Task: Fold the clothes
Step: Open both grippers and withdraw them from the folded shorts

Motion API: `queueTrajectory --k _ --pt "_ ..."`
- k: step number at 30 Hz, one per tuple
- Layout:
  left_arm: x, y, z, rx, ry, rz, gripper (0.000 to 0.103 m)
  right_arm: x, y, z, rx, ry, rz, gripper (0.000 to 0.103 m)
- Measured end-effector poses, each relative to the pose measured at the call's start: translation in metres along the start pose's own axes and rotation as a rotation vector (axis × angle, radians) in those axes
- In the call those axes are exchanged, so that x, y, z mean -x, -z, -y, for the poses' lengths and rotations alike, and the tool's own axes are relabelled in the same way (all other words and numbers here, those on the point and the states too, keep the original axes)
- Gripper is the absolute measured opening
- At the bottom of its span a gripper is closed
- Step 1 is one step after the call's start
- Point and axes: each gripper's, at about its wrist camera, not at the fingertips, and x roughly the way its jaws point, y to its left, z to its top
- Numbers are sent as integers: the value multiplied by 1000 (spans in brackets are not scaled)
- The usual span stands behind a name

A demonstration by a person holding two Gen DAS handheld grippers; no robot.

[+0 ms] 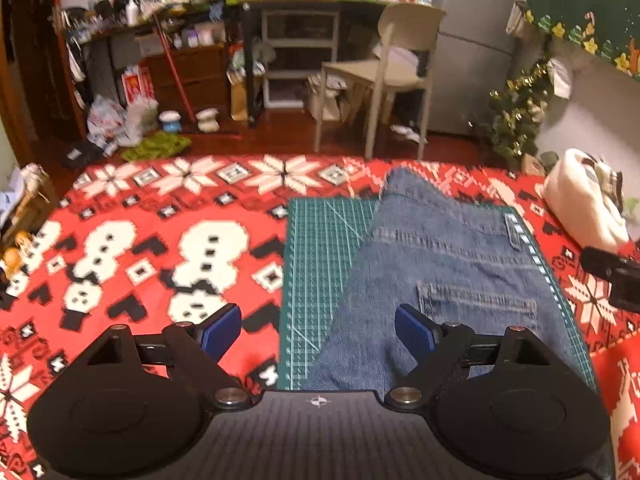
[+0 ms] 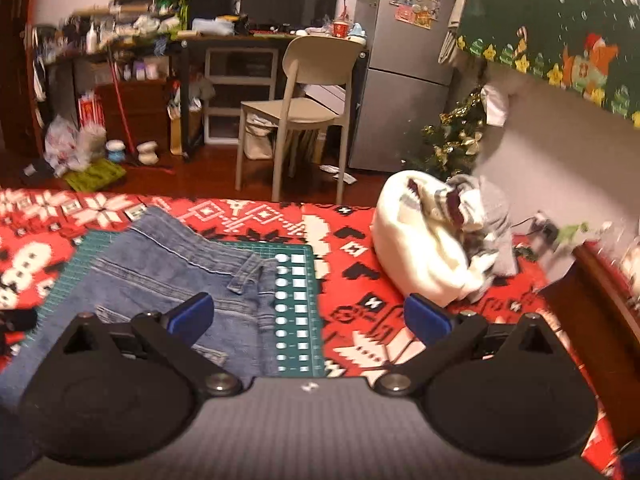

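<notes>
Blue denim jeans (image 1: pixel 448 264) lie folded on a green cutting mat (image 1: pixel 320 264) that rests on the red patterned blanket (image 1: pixel 160 240). My left gripper (image 1: pixel 318 330) hovers over the mat's near left part, jaws wide, nothing between its blue pads. In the right wrist view the jeans (image 2: pixel 160 276) and the mat (image 2: pixel 294 304) sit to the left, a belt loop facing up. My right gripper (image 2: pixel 309 316) stands open above the mat's right edge, empty. The other gripper shows as a black shape at the right edge of the left wrist view (image 1: pixel 612 276).
A heap of white and grey clothes (image 2: pixel 436 240) lies on the blanket at the right, near a wooden bed frame (image 2: pixel 600 300). Beyond the bed stand a beige chair (image 2: pixel 300 96), a cluttered desk, a grey fridge (image 2: pixel 404 80) and a small Christmas tree (image 2: pixel 452 136).
</notes>
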Motion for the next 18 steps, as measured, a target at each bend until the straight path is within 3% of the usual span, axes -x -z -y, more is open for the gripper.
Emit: queueTrajectory --k 5,8,12,17,18 --pt "-4 -6 5 37 52 -36 87 8 -1 -9 52 11 19 102" --pt "-7 -8 12 2 21 -59 87 15 -3 -11 41 7 36 102" --pt "-2 -11 15 -15 45 -49 87 26 -7 -10 28 73 104 102" --pt "-9 -16 5 61 65 -75 86 17 -16 3 -55 -50 25 102" --pt "-12 -17 3 72 58 -87 80 11 -19 8 -82 -80 7 100"
